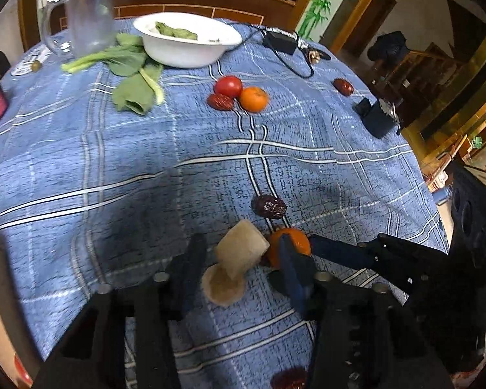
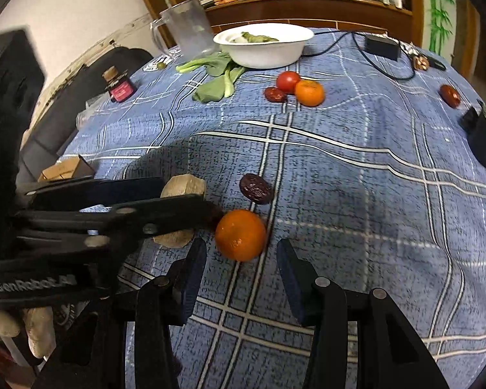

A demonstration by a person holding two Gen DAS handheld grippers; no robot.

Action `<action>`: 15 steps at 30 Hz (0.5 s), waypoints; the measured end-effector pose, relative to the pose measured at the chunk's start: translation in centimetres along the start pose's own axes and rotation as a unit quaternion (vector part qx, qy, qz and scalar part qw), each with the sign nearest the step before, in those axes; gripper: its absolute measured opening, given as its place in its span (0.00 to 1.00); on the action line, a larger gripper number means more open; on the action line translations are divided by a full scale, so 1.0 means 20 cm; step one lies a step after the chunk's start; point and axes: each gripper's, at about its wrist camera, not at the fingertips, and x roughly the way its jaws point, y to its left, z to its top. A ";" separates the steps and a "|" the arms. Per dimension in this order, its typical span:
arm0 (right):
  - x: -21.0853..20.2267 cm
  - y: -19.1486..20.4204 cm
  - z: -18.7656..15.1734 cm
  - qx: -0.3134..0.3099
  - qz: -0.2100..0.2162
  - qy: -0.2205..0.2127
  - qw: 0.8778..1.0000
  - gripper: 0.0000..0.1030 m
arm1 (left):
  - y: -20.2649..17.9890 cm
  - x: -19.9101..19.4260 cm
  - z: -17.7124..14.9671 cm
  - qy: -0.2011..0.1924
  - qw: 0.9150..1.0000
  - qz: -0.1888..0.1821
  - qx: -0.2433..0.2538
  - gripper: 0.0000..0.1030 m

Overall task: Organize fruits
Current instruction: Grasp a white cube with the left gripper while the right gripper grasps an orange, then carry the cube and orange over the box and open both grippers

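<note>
A near tangerine (image 2: 240,235) lies on the blue checked cloth, just ahead of my open, empty right gripper (image 2: 241,275); it also shows in the left wrist view (image 1: 290,246). A dark date (image 2: 256,188) lies beyond it. My left gripper (image 1: 239,267) is open around a beige mushroom (image 1: 235,259), not touching it; in the right wrist view the left gripper (image 2: 197,191) reaches in from the left. Farther off a tomato (image 2: 287,81), a second tangerine (image 2: 309,92) and a red date (image 2: 275,94) lie together. Another red date (image 2: 450,95) lies at the right.
A white bowl (image 2: 265,48) with greens stands at the back, leafy greens (image 2: 215,79) in front of it, a clear jug (image 2: 186,29) to its left. A small jar (image 2: 120,86), a black adapter with cable (image 2: 382,47), a dark box (image 2: 484,137) and a cardboard box (image 2: 66,168) sit around the edges.
</note>
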 end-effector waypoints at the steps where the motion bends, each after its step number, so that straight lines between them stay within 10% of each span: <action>1: 0.00 0.01 0.00 -0.002 -0.001 -0.004 1.000 0.47 | 0.00 0.02 0.00 0.004 1.000 0.000 -0.001 0.32; 15: -0.10 -0.04 -0.03 0.038 0.007 -0.009 0.999 0.33 | 0.02 -0.17 -0.09 -0.034 0.998 -0.006 -0.050 0.32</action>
